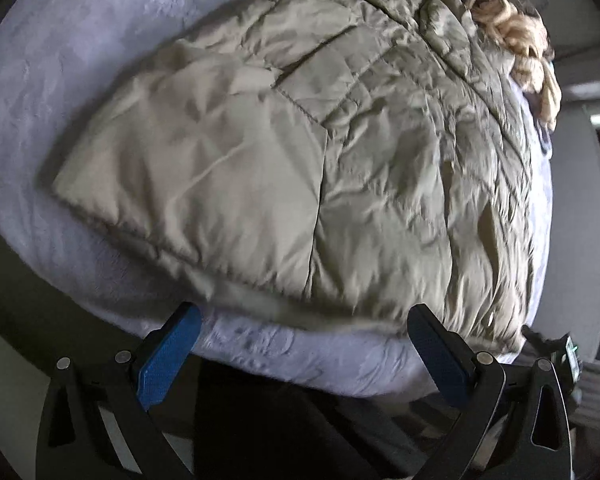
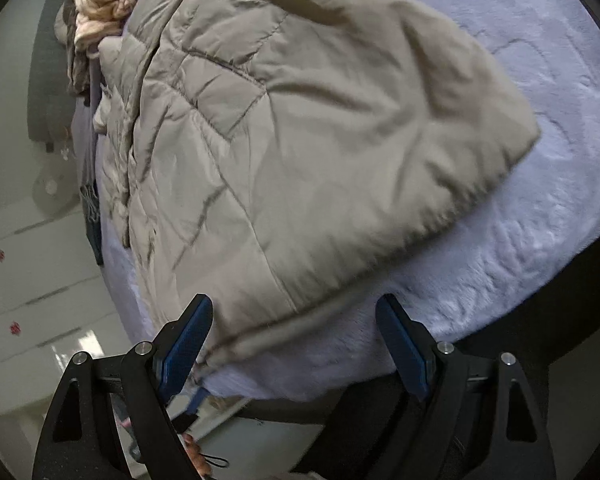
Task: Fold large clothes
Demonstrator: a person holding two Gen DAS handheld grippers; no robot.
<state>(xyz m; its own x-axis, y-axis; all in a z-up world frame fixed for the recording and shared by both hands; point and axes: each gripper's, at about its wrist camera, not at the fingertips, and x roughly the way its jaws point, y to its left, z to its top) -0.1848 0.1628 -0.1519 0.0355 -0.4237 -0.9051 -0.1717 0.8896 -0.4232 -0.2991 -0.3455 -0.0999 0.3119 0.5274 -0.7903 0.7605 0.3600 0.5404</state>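
A large khaki quilted jacket (image 1: 300, 152) lies spread on a bed with a pale lilac fleece cover (image 1: 40, 60). In the left wrist view my left gripper (image 1: 304, 312) stands open just short of the jacket's near hem, with the hem edge and bare cover between its blue pads (image 1: 168, 360). The same jacket (image 2: 300, 140) fills the right wrist view. My right gripper (image 2: 296, 304) is open over the near hem corner; the hem lies between the blue pads (image 2: 184, 348), and they do not press on it.
A cream knitted garment (image 1: 520, 40) lies bunched at the far end of the jacket, also the knitted garment (image 2: 104, 0). The bed edge (image 2: 300, 384) runs just under the right fingers. Glossy white floor (image 2: 40, 300) lies left of it. The other gripper (image 1: 560, 356) shows at the right.
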